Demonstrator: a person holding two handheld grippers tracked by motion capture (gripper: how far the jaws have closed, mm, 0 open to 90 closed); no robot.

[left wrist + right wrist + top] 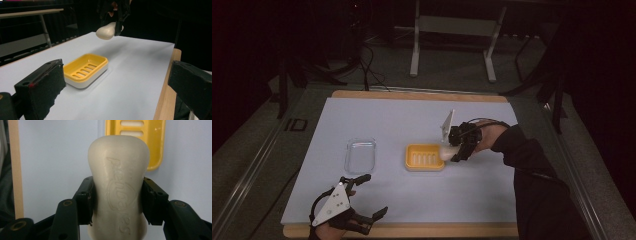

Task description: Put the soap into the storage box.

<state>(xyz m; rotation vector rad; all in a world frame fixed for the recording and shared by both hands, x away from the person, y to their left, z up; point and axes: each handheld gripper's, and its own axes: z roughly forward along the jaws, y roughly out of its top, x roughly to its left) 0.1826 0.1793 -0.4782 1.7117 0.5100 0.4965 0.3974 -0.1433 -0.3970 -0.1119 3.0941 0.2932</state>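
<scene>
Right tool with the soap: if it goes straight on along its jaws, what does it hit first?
Probably the yellow slotted soap dish. The right tool, shut on the cream-white bar of soap, points down towards the dish's near end; the bar would likely touch first. Depth is unclear, so it might just miss onto the pale blue mat.

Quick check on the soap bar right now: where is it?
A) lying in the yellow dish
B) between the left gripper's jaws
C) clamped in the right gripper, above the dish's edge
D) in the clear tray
C: the right gripper has its jaws pressed on both sides of the soap, which hangs above the dish.
</scene>
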